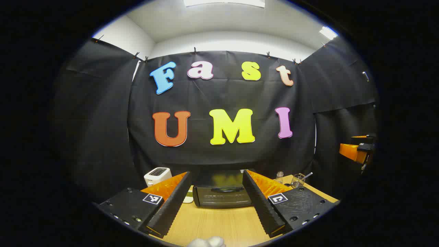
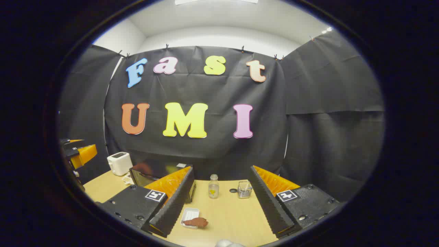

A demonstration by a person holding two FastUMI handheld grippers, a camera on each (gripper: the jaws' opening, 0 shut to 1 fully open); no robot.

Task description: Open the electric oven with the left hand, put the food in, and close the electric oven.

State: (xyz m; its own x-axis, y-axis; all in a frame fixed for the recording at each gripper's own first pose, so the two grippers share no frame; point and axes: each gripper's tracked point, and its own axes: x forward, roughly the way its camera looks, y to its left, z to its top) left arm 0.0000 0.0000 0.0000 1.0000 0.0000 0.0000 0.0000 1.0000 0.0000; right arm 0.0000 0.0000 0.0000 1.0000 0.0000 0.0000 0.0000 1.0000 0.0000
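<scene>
Wooden surface (image 1: 219,223), dark booth. Left claw (image 1: 216,212) gapes empty; the electric oven (image 1: 222,196), door shut, sits dead ahead between its fingers. Right claw (image 2: 219,212) gapes empty; food (image 2: 196,222) lies low-left, near.

Pale wood-grain table (image 1: 219,223), glossy dark oven (image 1: 222,196) door — glass bottle (image 2: 213,186), wire-mesh metal basket (image 2: 244,189), matt cloth wall (image 2: 325,137)

1. Electric oven (image 1: 222,196): black, glass-fronted, door closed, standing upright at the table's back by the cloth wall.
2. Food (image 2: 196,222): brown piece lying partly on a small white tray (image 2: 188,215), nearer the front.
</scene>
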